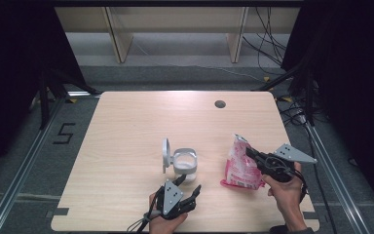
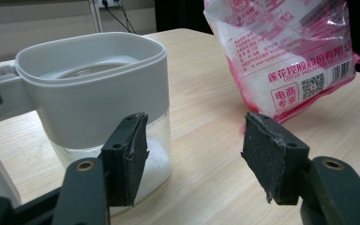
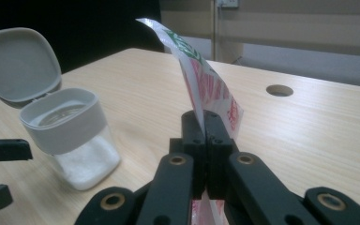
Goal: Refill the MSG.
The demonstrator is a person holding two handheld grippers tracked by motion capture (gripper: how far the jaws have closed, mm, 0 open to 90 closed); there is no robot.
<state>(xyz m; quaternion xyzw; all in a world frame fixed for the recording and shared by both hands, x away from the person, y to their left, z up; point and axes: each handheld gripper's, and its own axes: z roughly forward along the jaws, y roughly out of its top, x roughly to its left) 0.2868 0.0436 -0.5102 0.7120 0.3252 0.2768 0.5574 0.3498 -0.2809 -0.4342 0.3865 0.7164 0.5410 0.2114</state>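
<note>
While the right gripper [image 1: 254,157] stands clamped on the upper edge of the bag [image 1: 240,165], the bag rests upright on the tabletop [image 1: 126,126], right of centre. In the right gripper view the jaws meet on the film of the bag [image 3: 206,79]. The left gripper [image 1: 188,187] sits near the front edge with jaws apart and nothing between them, just in front of the jar [image 1: 185,165]. The jar stands at centre, holding white grains, its hinged lid [image 1: 166,154] raised upright on the left side.
</note>
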